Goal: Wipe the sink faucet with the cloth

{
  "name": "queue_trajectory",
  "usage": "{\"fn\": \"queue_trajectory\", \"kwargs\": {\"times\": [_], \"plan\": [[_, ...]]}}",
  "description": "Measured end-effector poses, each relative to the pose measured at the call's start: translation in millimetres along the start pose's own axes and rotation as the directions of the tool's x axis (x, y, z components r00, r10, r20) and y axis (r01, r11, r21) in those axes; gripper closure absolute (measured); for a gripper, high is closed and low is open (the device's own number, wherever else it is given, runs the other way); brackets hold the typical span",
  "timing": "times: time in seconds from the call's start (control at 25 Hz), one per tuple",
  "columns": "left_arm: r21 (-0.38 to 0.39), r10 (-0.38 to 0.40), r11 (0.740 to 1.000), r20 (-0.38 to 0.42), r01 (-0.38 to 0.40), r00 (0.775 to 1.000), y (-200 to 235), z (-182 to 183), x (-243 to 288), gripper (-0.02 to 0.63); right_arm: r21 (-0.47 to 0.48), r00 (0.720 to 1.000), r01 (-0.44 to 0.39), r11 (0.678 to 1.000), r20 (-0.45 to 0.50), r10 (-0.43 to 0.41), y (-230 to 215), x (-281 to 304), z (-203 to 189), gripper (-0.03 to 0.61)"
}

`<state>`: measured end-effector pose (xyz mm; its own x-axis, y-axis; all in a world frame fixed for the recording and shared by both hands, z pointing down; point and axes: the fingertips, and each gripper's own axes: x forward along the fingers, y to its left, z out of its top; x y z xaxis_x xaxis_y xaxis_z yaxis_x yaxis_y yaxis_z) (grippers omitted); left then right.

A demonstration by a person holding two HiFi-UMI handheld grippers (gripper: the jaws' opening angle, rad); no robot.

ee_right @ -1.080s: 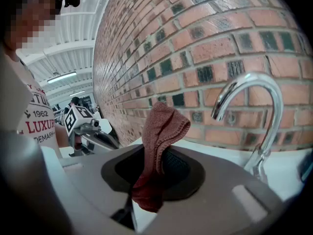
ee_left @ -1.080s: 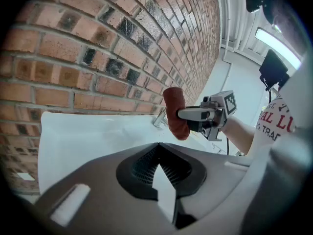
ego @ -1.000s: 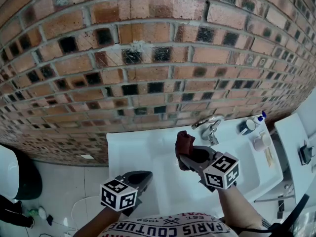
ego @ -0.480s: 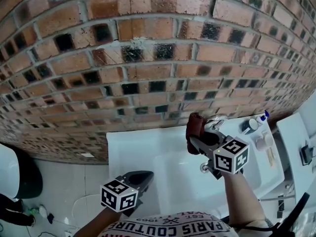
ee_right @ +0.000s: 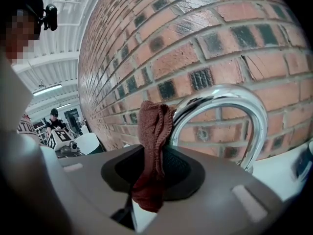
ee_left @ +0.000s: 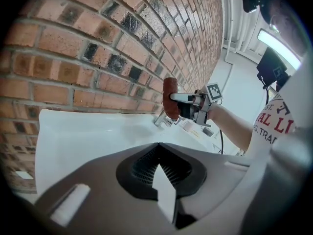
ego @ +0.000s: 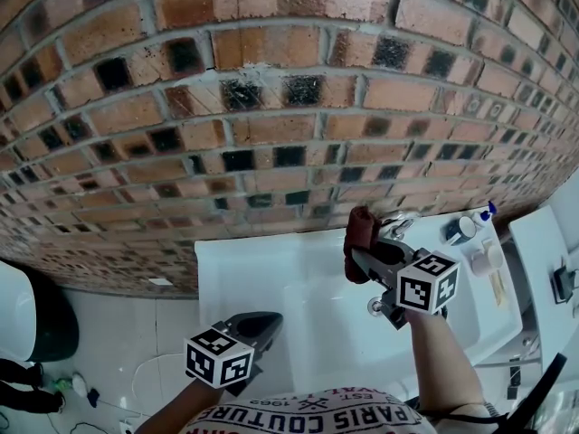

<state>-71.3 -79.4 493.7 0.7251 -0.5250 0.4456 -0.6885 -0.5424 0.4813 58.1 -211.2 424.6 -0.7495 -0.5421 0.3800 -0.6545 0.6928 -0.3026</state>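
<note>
In the head view, the right claw [ego: 362, 253] is closed on the dark red cloth [ego: 361, 228]. It holds the cloth up at the far side of the white sink [ego: 244, 269], just beside the chrome faucet [ego: 396, 224] that stands at the brick wall [ego: 271, 107]. I judge the cloth is raised so that it can meet the curved spout from the left. The left claw [ego: 258, 325] hangs low at the near edge of the sink, well apart from the faucet, probably only to keep out of the way.

In the left gripper view, the left claw [ee_left: 159, 152] has its jaws together and nothing is between them. Far off, the cloth [ee_left: 170, 99] stands above the faucet [ee_left: 161, 120].

In the right gripper view, the right claw [ee_right: 146, 177] pinches the lower part of the cloth [ee_right: 152, 131], so the folded upper part stands free for rubbing. This part is just left of the faucet [ee_right: 230, 96] arch. Whether it touches the metal I cannot tell. The next move probably needs a push to the right along the tube.
</note>
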Motion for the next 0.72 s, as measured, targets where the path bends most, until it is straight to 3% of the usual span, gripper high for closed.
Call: {"fn": "queue_trajectory", "kwargs": {"times": [0.72], "plan": [[0.013,0.005,1.000,0.010,-0.006,1.000,-7,4,-1,0.609,-0.013,0.990,0.068,0.998,0.123,-0.066,-16,-47,44,0.486]]}}
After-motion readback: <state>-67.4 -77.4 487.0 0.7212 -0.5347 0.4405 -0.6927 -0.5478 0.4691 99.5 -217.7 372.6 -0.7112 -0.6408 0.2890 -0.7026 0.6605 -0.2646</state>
